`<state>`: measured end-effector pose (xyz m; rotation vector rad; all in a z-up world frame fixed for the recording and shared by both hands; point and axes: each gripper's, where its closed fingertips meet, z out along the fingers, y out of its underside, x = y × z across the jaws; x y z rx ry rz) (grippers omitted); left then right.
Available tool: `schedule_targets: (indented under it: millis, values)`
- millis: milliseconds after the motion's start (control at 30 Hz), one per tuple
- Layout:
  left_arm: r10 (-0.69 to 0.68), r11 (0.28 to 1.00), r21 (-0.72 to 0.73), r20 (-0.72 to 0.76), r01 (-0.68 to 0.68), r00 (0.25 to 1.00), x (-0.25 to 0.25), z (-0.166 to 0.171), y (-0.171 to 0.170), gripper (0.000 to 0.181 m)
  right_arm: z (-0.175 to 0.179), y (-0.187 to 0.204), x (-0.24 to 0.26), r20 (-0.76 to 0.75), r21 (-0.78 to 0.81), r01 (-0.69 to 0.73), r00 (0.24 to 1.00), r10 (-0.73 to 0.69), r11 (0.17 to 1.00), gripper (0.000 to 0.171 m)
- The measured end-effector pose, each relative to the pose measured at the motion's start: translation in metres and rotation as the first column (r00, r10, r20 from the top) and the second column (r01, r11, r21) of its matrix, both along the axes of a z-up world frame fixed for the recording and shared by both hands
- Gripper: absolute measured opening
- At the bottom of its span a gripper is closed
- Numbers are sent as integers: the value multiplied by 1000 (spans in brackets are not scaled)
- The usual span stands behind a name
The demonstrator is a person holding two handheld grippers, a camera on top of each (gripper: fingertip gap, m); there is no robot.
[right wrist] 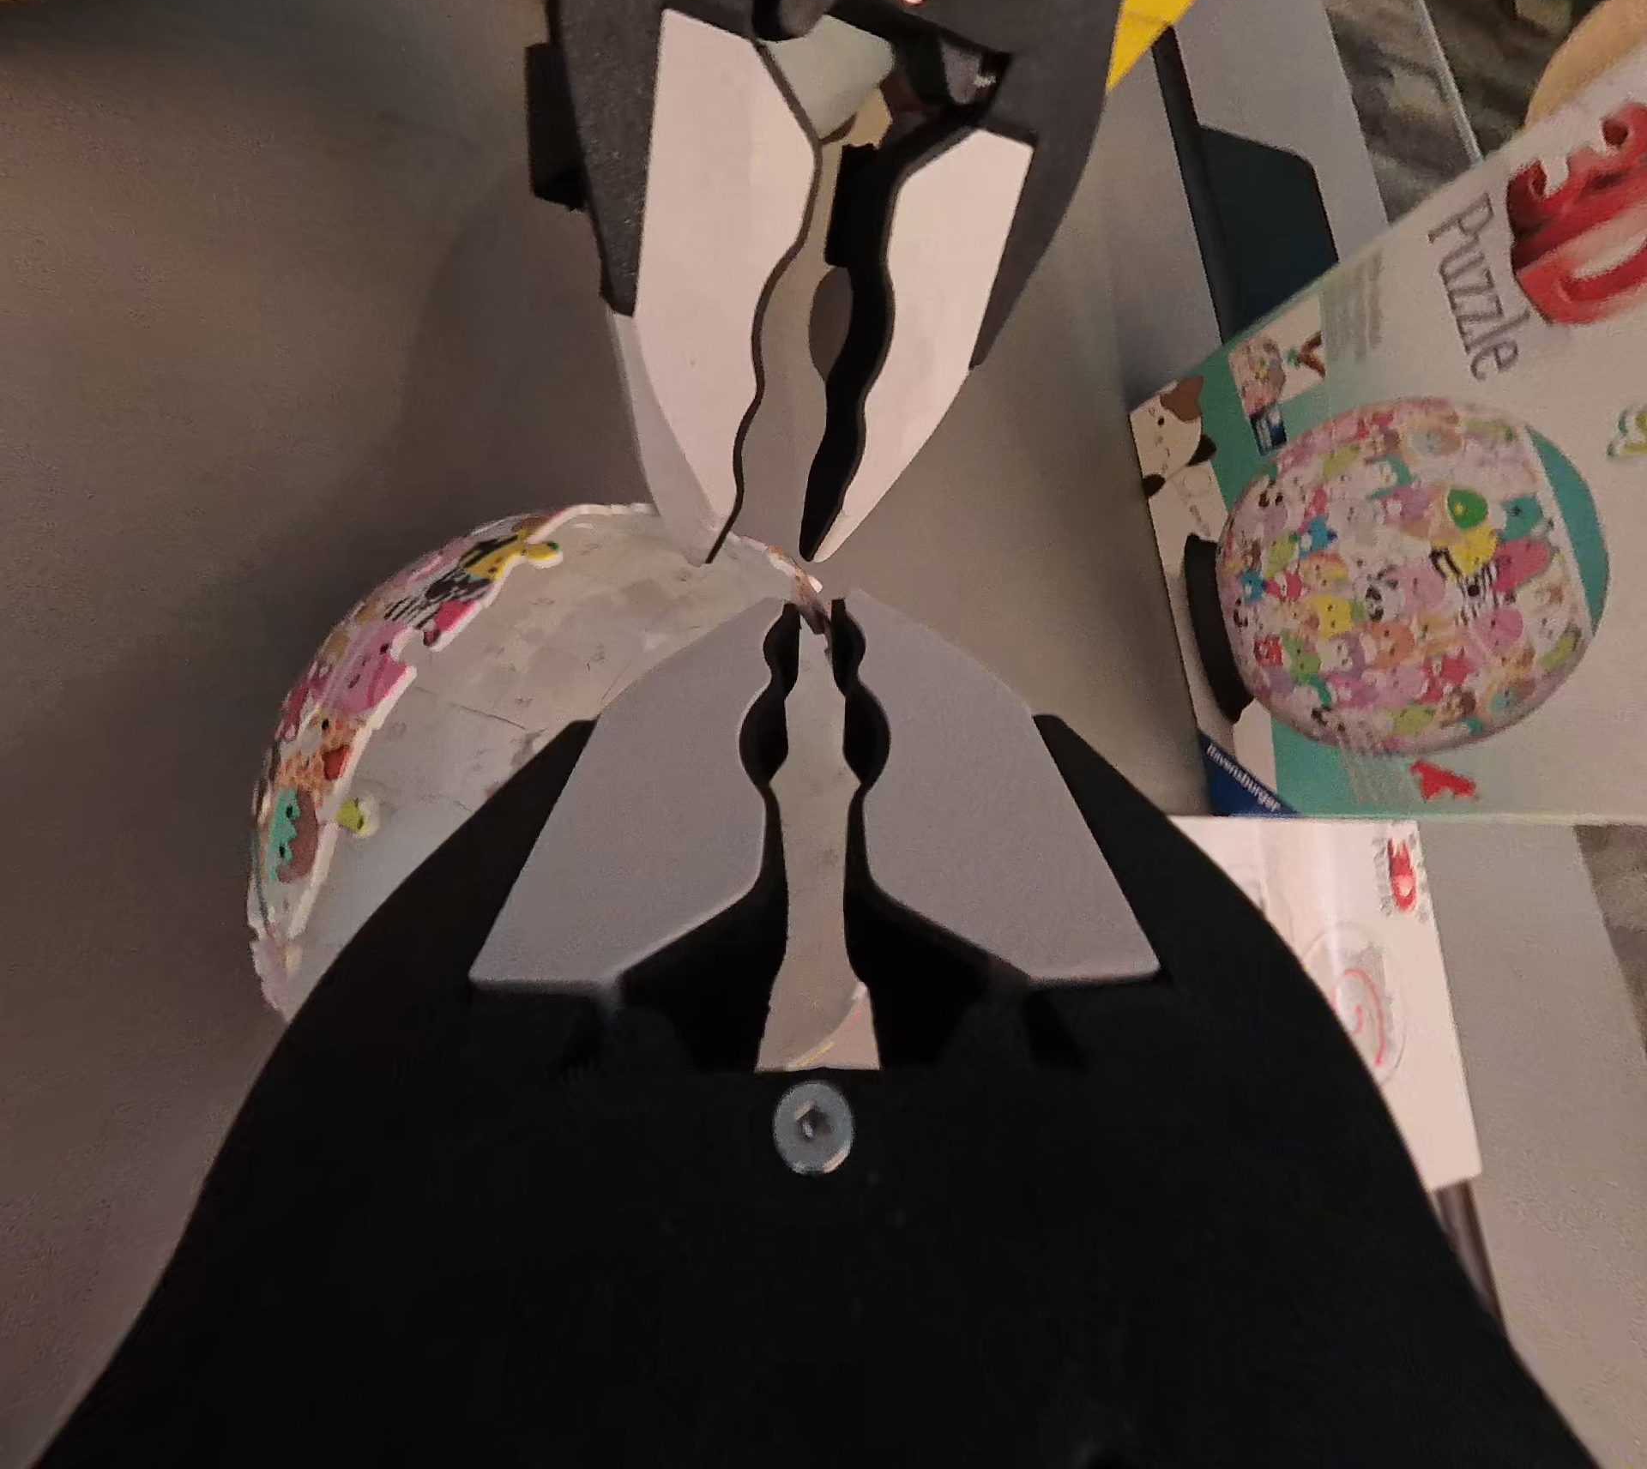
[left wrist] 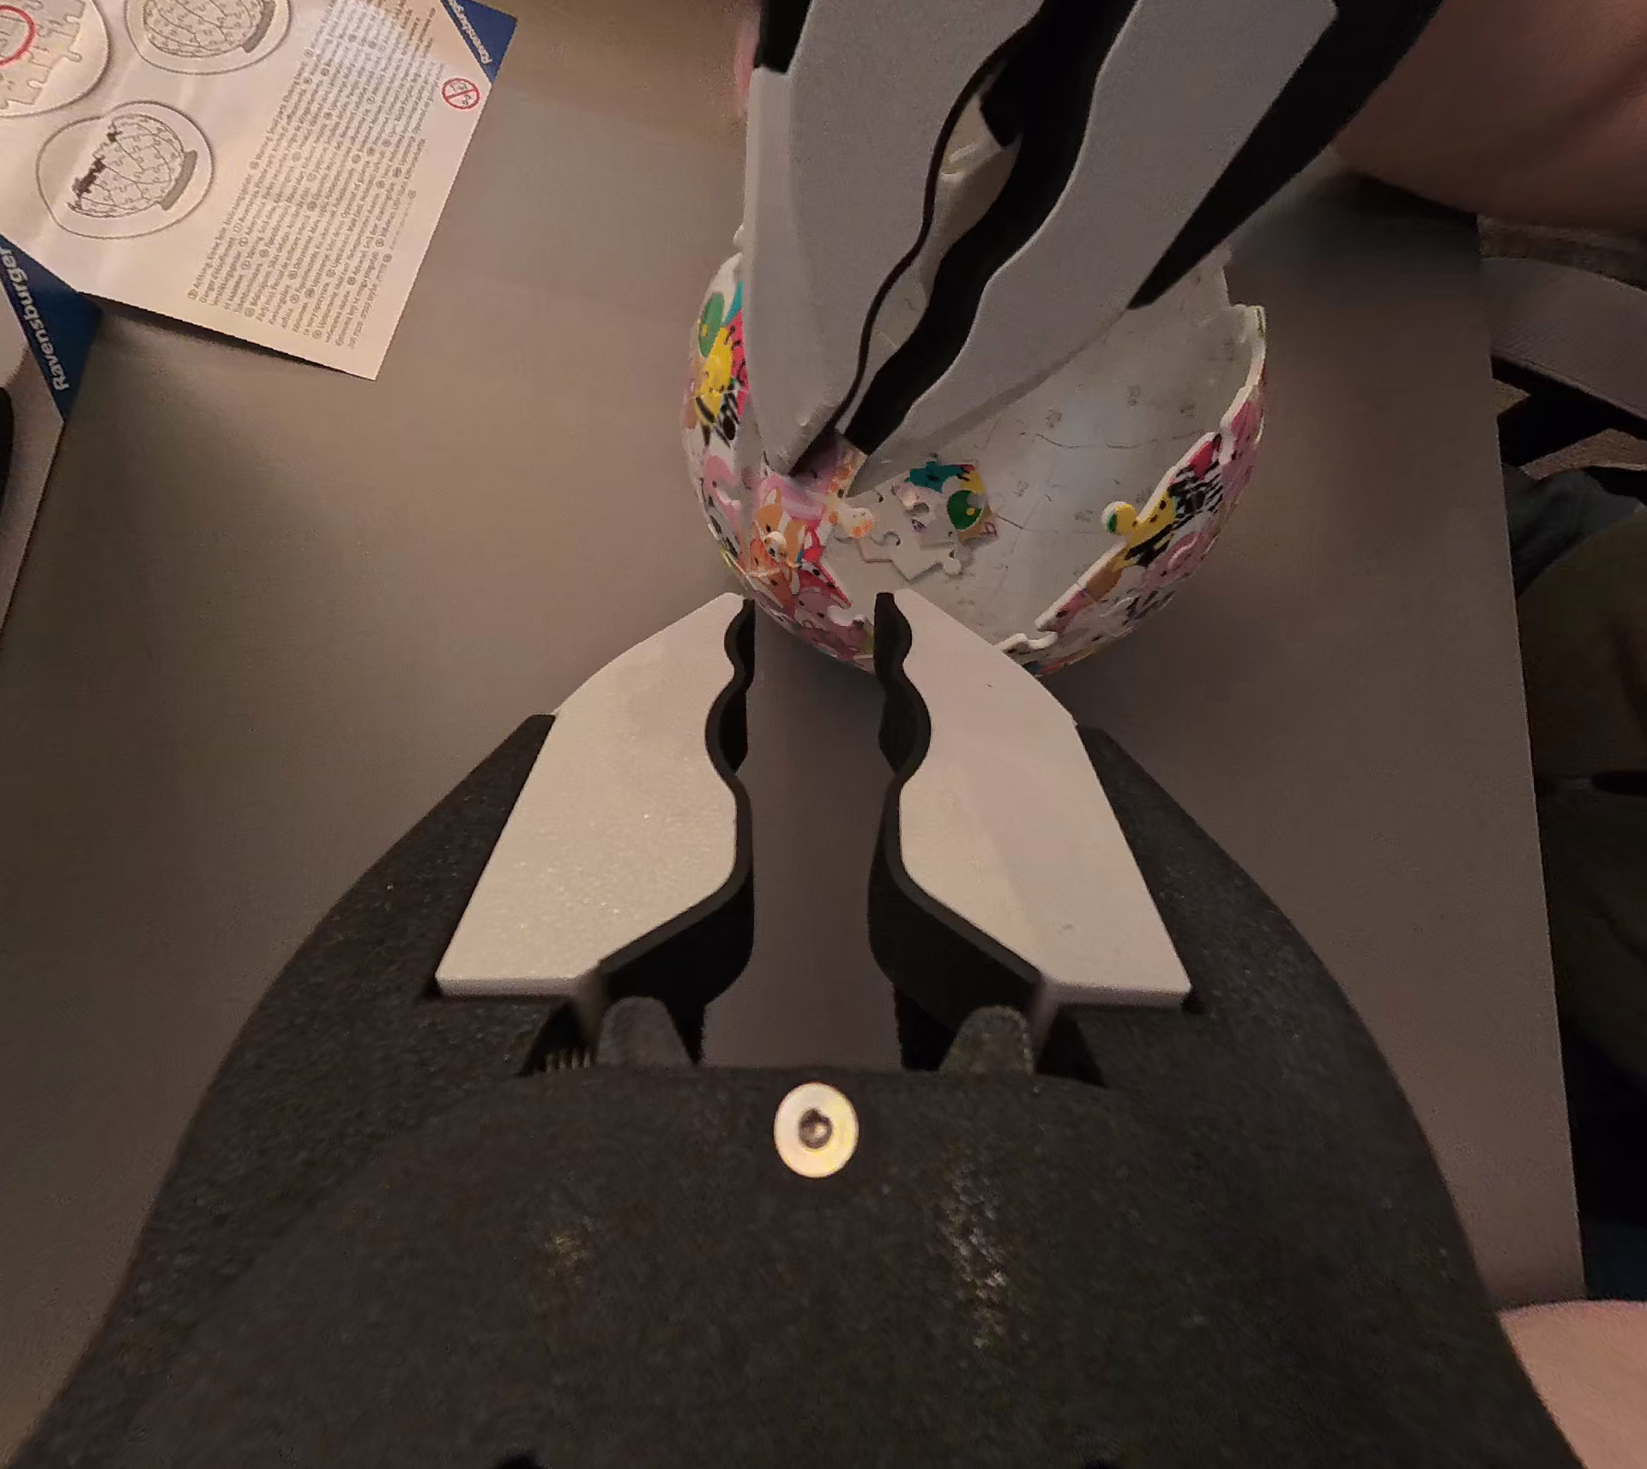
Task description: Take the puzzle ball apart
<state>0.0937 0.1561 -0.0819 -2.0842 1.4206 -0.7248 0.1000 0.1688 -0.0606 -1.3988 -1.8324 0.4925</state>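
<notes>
Puzzle ball point(left wrist: 1069, 500) sitting on grey table point(left wrist: 356, 713), half dismantled, shell open, loose pieces inside. Right gripper point(left wrist: 833, 451) pinching rim piece, jaws nearly closed. Left gripper point(left wrist: 811, 606) hovering just beside shell, jaws part-open, empty. Advice: brace shell with left, peel piece outward slowly.

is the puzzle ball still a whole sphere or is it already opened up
Opened up. The puzzle ball is a partial shell: a jagged rim of coloured pieces surrounds its bare white inside, and a loose piece lies in it.
</notes>
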Motion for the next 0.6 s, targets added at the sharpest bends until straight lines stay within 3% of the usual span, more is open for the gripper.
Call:
schedule_targets:
  millis: [200,433,533,600]
  values:
    - [1,1000,-11,10,-1,1000,2,0,1,24,0,1,1,41,-27,124,992,-123,992,4]
    - [-11,1000,-2,2,11,1000,2,0,-2,23,8,2,8,90,-231,231,972,-215,945,3]
    - [-22,1000,-4,12,22,1000,3,3,-4,23,32,-1,16,27,-253,201,979,-200,946,3]
    - [-13,1000,8,20,12,1000,1,7,-3,26,69,8,40,-57,-242,227,967,-248,943,3]
